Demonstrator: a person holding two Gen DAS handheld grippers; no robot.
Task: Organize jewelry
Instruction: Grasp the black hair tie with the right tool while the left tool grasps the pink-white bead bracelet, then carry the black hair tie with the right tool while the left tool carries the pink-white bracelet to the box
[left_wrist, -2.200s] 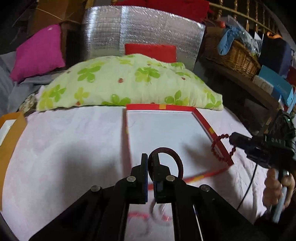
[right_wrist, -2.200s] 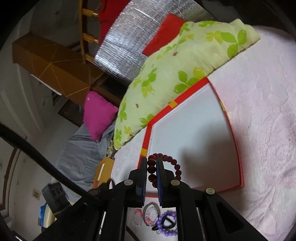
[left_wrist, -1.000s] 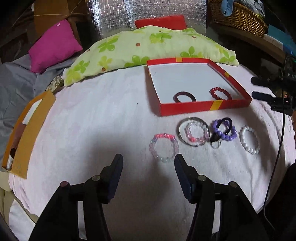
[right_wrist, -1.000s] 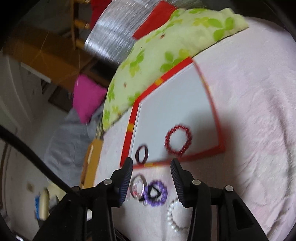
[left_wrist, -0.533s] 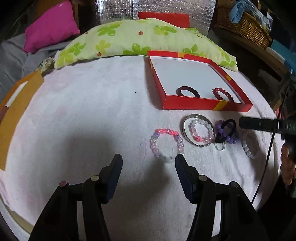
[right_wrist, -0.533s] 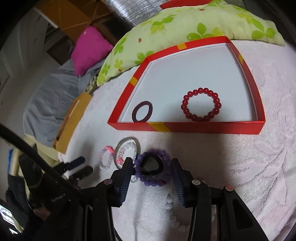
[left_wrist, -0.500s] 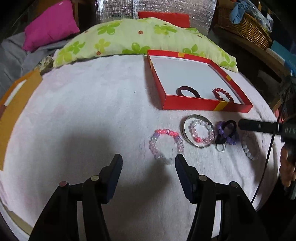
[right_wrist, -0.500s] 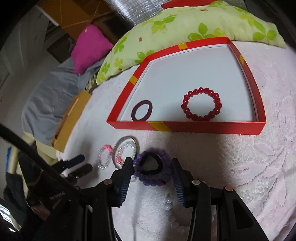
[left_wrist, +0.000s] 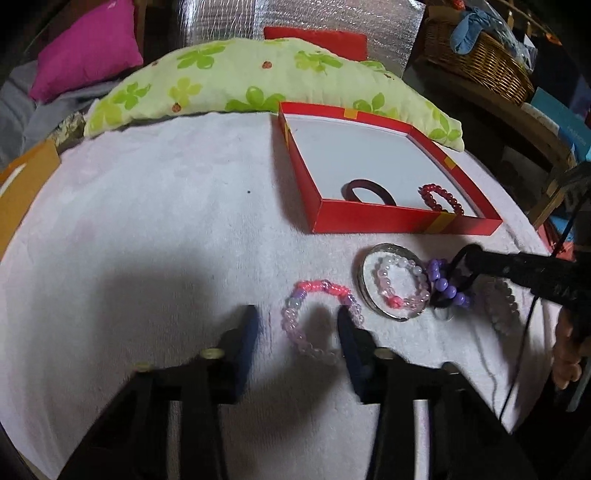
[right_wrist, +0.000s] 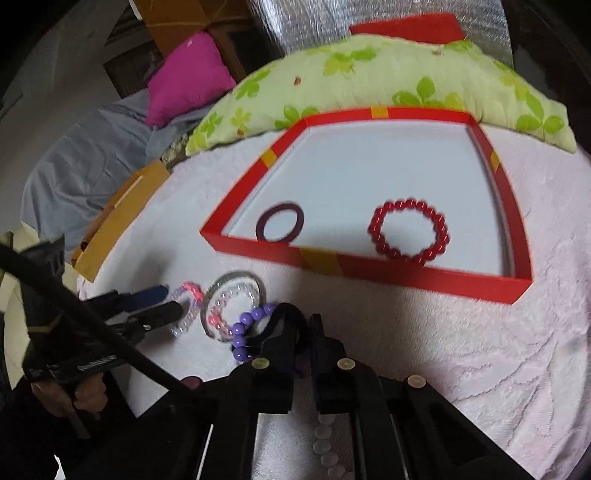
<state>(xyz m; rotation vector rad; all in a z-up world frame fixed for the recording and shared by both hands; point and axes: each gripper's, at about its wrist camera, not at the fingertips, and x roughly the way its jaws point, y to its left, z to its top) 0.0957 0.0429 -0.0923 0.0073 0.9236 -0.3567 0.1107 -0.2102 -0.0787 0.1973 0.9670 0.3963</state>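
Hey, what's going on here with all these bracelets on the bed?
A person is sorting bracelets into a red box with two handheld grippers. A dark ring and a red bead bracelet already lie in the box. The right gripper has just closed on the purple bead bracelet and a black loop lying with it. The left gripper has been closing around one side of the pink and clear bracelet, not yet pinching it. A silver bangle waits alongside.

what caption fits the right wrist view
Right gripper shut on the purple bead bracelet, before a red box holding two bracelets.
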